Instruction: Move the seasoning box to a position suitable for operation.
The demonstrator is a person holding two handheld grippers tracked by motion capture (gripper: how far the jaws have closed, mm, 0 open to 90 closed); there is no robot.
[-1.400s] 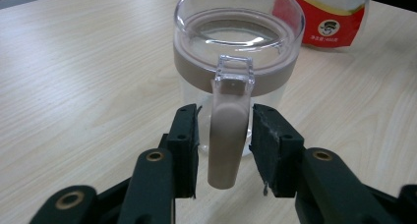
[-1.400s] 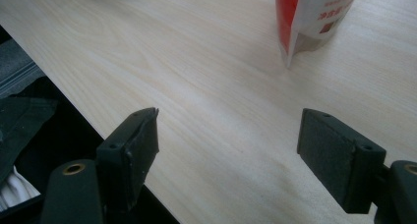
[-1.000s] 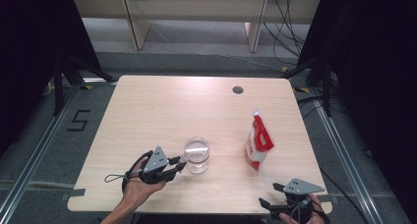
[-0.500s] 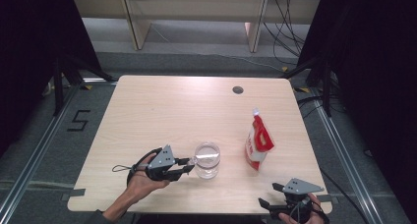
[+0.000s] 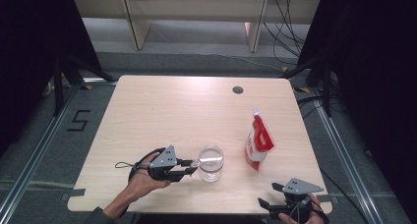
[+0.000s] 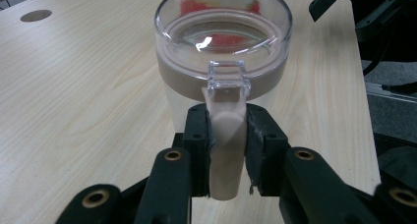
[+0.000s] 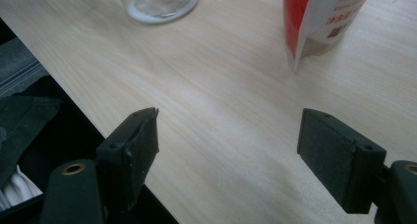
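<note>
Clear jar [image 7: 158, 3] cropped by the top edge in the right gripper view, base alone visible. Red and white pouch [image 7: 322, 17] likewise cropped there, lower part alone visible, print too small to read. In the left gripper view, pouch [image 6: 219, 8] reduced to a red blur through the jar's [image 6: 223, 42] clear lid. Lower end of the jar's beige handle [image 6: 225, 150] partly covered by the left claw's [image 6: 226, 135] pads. In the high view, right claw [image 5: 275, 197] and its hand cut off by the bottom edge at the tabletop's [image 5: 196, 111] near corner.
</note>
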